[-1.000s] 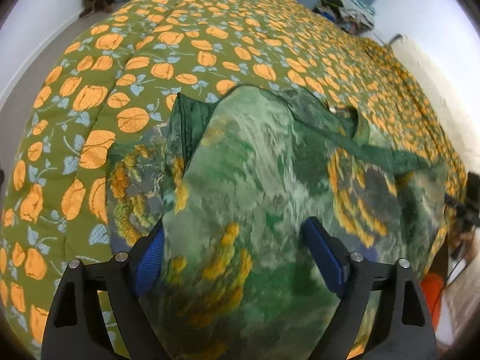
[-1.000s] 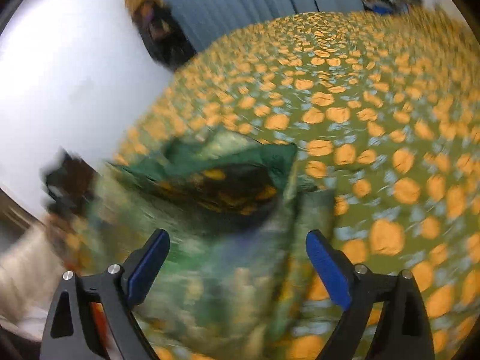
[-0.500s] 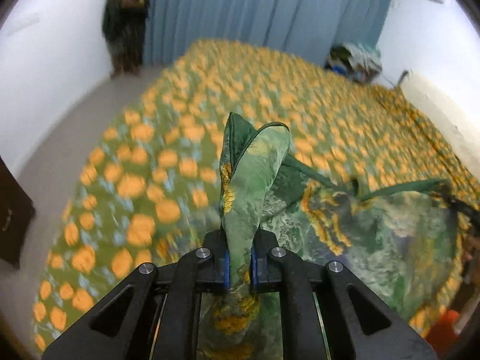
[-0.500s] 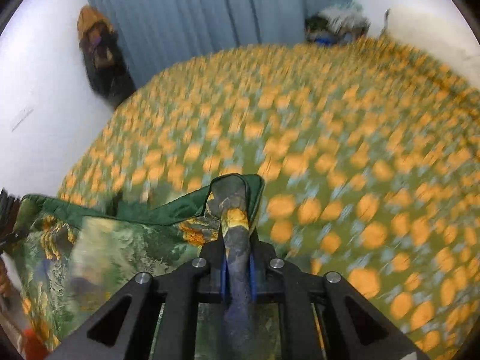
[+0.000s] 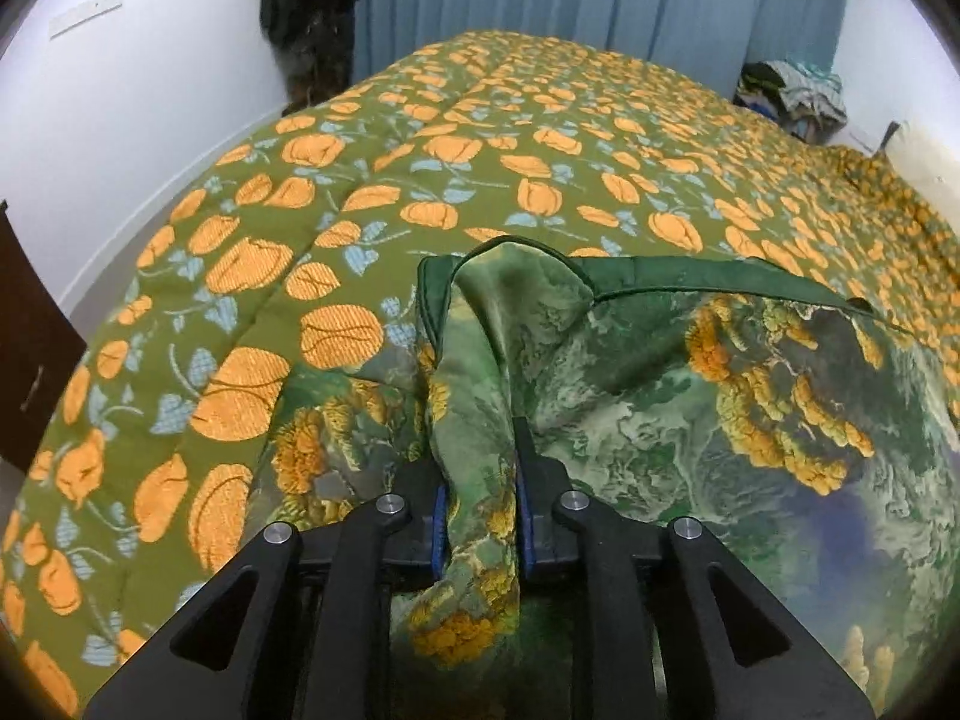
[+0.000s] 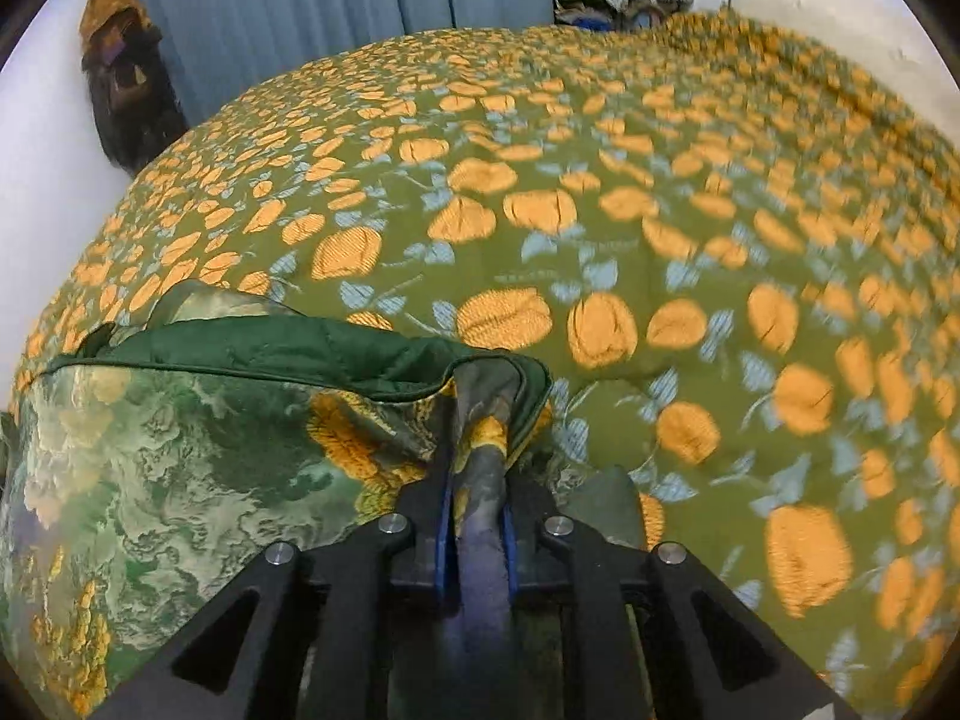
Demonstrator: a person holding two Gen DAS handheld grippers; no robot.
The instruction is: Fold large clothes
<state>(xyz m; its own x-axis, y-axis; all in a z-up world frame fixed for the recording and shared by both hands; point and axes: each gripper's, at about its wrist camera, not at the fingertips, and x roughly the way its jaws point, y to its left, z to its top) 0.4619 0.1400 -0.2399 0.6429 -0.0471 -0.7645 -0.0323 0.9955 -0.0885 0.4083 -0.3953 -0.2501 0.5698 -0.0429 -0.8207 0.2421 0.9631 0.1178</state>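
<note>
Left wrist view: my left tongs [image 5: 478,531] pinch a bunched corner of the green garment [image 5: 690,372], which lies on the bed [image 5: 372,138] near its front edge. Their grip has just eased slightly with cloth between the pads, so I judge the slick fabric could slide out.

Right wrist view: my right tongs [image 6: 476,546] clamp the other corner [image 6: 486,420]. Uneven pulling could skew the fold or drag the bedspread.

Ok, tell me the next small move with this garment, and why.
Probably carry both corners forward and lay them down flat on the bedspread. The left gripper and right gripper each pinch a bunched corner of the green garment, its dark hem slack between them and open bed beyond.
</note>
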